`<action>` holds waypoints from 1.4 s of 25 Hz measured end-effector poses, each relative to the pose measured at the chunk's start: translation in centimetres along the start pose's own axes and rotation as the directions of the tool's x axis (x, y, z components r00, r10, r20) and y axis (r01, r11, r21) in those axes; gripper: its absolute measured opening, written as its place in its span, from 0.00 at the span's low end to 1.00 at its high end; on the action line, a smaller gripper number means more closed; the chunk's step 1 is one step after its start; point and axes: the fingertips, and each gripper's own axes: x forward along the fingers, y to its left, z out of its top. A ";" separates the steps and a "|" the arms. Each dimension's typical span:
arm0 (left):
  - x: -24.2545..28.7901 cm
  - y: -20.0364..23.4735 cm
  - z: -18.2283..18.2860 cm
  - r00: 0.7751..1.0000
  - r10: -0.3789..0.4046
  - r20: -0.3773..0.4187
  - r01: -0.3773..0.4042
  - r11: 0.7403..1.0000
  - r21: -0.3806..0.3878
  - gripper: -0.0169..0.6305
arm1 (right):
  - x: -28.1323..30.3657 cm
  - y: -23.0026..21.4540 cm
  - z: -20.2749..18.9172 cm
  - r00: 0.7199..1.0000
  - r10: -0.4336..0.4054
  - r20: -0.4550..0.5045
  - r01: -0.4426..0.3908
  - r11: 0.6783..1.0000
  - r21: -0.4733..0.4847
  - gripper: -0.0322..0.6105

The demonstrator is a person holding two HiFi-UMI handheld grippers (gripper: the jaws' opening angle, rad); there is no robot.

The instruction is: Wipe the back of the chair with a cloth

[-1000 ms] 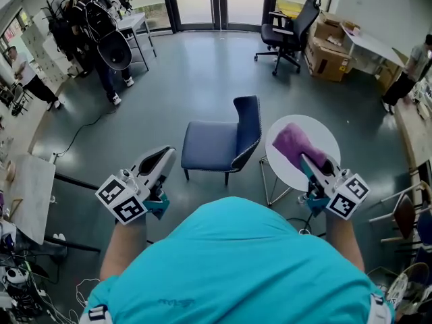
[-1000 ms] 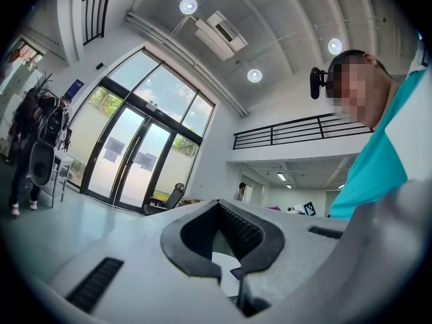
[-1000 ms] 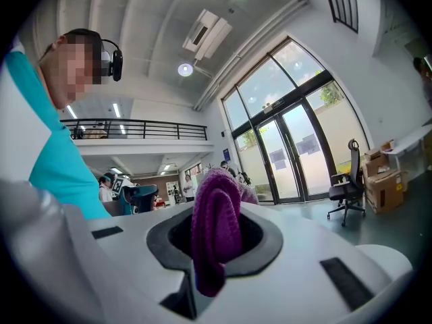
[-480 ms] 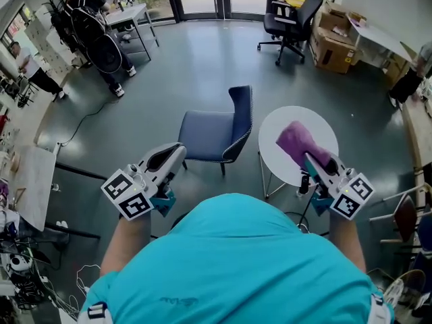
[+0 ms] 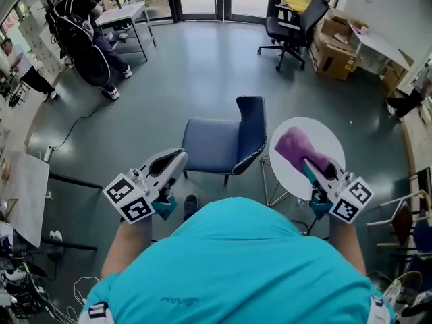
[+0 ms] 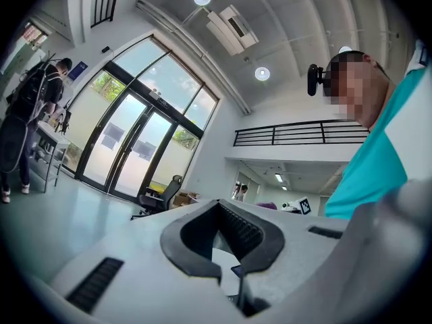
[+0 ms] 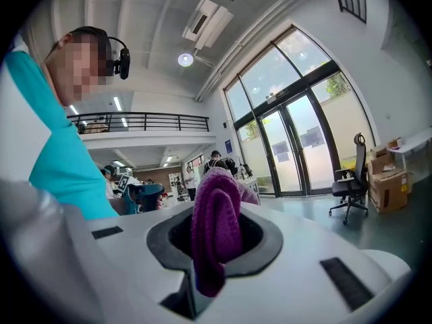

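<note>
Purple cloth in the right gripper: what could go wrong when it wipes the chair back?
The right gripper pinches only a fold of the purple cloth; rubbing could pull it out. The round white table stands close beside the chair back, so a sweep might knock it.

Wide-open grey floor (image 5: 196,73) ran from the blue chair (image 5: 216,144) clear to the glass doors, so there was plenty of room on that side. The chair's back (image 5: 252,127) stood upright along the seat's right edge. The round white table (image 5: 287,177) crowded in just beside it, leaving only a narrow slot between the two. The right gripper (image 5: 309,167), clamped on the purple cloth (image 5: 297,148), hung over that table. The left gripper (image 5: 177,157), jaws together and empty, hovered over bare floor off the seat's near-left corner, with nothing blocking it. An office chair (image 5: 297,20) and cardboard boxes (image 5: 332,42) sat well apart at the floor's far right corner.
</note>
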 end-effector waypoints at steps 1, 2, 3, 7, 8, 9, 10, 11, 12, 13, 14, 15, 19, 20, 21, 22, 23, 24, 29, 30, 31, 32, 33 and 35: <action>-0.2 2.0 0.5 1.000 -0.012 0.002 0.012 1.000 -0.002 0.02 | 1.7 -0.1 0.1 1.000 -0.017 -0.002 0.017 1.000 -0.007 0.14; -0.3 4.1 1.1 1.000 -0.023 0.003 0.023 1.000 -0.006 0.02 | 3.5 -0.2 0.3 0.999 -0.035 -0.005 0.035 0.999 -0.011 0.14; -0.4 6.1 1.9 0.999 -0.032 0.003 0.032 0.999 -0.011 0.02 | 5.4 -0.3 0.6 0.999 -0.051 -0.007 0.051 0.999 -0.011 0.14; -1.3 13.9 6.7 0.998 -0.065 0.003 0.065 0.998 -0.002 0.02 | 14.0 0.2 2.7 0.997 -0.069 -0.031 0.068 0.997 -0.033 0.14; -1.6 15.7 7.4 0.998 -0.070 -0.002 0.070 0.998 0.001 0.02 | 16.0 0.3 3.1 0.997 -0.072 -0.036 0.071 0.997 -0.040 0.14; -1.8 17.4 7.8 0.997 -0.073 -0.007 0.073 0.997 0.005 0.02 | 17.7 0.3 3.3 0.996 -0.076 -0.041 0.074 0.996 -0.045 0.14; -2.0 18.9 8.1 0.997 -0.075 -0.013 0.075 0.997 0.007 0.02 | 19.2 0.2 3.5 0.996 -0.082 -0.045 0.080 0.996 -0.051 0.14; -2.2 20.3 8.3 0.997 -0.077 -0.016 0.077 0.997 0.008 0.02 | 20.6 -0.1 3.6 0.995 -0.091 -0.051 0.088 0.995 -0.056 0.14; -2.3 21.7 8.5 0.997 -0.081 -0.019 0.081 0.997 0.005 0.02 | 21.8 -0.4 3.6 0.993 -0.102 -0.056 0.098 0.993 -0.059 0.14; -2.3 22.9 8.6 0.996 -0.086 -0.022 0.086 0.996 0.000 0.02 | 22.9 -0.7 3.7 0.992 -0.114 -0.061 0.111 0.992 -0.058 0.14; -2.3 23.9 8.6 0.995 -0.093 -0.027 0.093 0.996 -0.006 0.02 | 23.7 -1.1 3.9 0.990 -0.128 -0.066 0.124 0.991 -0.055 0.14; -2.1 24.7 8.5 0.994 -0.100 -0.033 0.100 0.995 -0.013 0.02 | 24.4 -1.5 3.9 0.987 -0.141 -0.072 0.138 0.989 -0.051 0.14; -0.8 26.9 8.5 0.992 -0.115 -0.052 0.113 0.993 -0.036 0.02 | 26.0 -3.5 4.1 0.979 -0.175 -0.101 0.171 0.984 -0.047 0.14; -0.4 27.1 8.5 0.992 -0.116 -0.056 0.114 0.993 -0.041 0.02 | 26.1 -4.2 4.1 0.977 -0.182 -0.111 0.178 0.983 -0.044 0.14; 0.1 27.2 8.4 0.992 -0.114 -0.059 0.112 0.993 -0.045 0.02 | 26.0 -5.1 4.2 0.975 -0.188 -0.120 0.185 0.982 -0.037 0.14; 0.8 27.2 8.2 0.992 -0.109 -0.063 0.106 0.993 -0.046 0.02 | 25.9 -6.4 4.2 0.972 -0.194 -0.129 0.192 0.981 -0.029 0.14; 1.8 27.2 7.9 0.993 -0.099 -0.068 0.096 0.994 -0.047 0.02 | 25.6 -8.1 4.2 0.970 -0.198 -0.138 0.197 0.980 -0.023 0.14; 2.9 27.2 7.4 0.994 -0.084 -0.071 0.081 0.996 -0.048 0.02 | 25.3 -10.0 4.0 0.968 -0.199 -0.150 0.198 0.980 -0.023 0.14; 9.7 26.1 4.4 0.996 0.031 -0.078 -0.034 0.999 -0.042 0.02 | 22.8 -20.0 2.5 0.957 -0.163 -0.239 0.148 0.986 -0.082 0.14; 11.1 25.7 3.7 0.995 0.060 -0.081 -0.064 0.997 -0.046 0.02 | 22.5 -22.0 2.0 0.955 -0.146 -0.258 0.130 0.988 -0.079 0.14; 12.4 25.3 3.1 0.993 0.086 -0.084 -0.091 0.994 -0.057 0.02 | 22.4 -23.9 1.4 0.951 -0.127 -0.280 0.110 0.991 -0.076 0.14; 13.6 25.1 2.5 0.991 0.103 -0.087 -0.110 0.991 -0.075 0.02 | 22.6 -25.8 0.8 0.945 -0.111 -0.306 0.091 0.993 -0.079 0.14; 14.4 25.0 1.9 0.989 0.113 -0.093 -0.122 0.988 -0.099 0.02 | 23.2 -27.4 0.1 0.937 -0.101 -0.335 0.074 0.993 -0.091 0.14; 15.0 25.5 0.6 0.985 0.129 -0.115 -0.145 0.978 -0.150 0.02 | 25.2 -30.0 -1.8 0.914 -0.092 -0.395 0.047 0.991 -0.123 0.14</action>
